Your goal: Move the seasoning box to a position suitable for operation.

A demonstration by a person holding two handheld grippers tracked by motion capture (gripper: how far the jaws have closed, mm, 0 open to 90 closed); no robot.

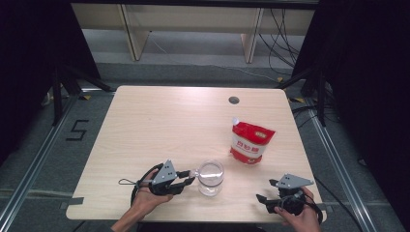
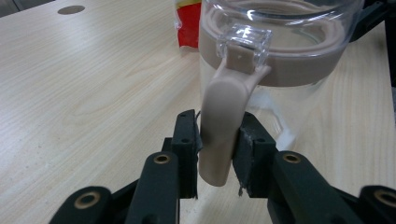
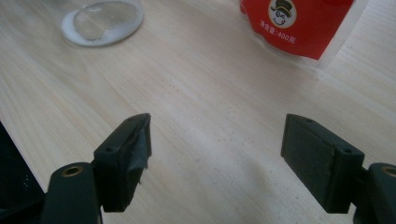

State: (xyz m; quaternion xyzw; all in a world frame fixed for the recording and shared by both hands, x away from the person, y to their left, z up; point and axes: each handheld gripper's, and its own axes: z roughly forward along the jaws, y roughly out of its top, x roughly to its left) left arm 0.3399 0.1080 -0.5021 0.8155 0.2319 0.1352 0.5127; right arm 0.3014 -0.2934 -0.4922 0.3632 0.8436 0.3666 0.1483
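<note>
Jar [image 1: 211,177]: clear, upright near the table's [image 1: 159,125] front edge.
Left gripper [image 2: 215,156]: clamped on the jar's beige latch [image 2: 222,121].
Right gripper [image 3: 217,147]: jaws wide apart, holding nothing, right of the jar.
Red bag [image 1: 251,141]: behind the jar, slightly right.

The jar [image 1: 211,177] is set just right of the left gripper [image 1: 190,177]; the pouch [image 1: 251,141] is placed beyond the right gripper [image 1: 263,201].

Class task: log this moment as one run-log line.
left gripper: shut on jar latch | right gripper: open, idle | jar: upright | bag: untouched
</note>
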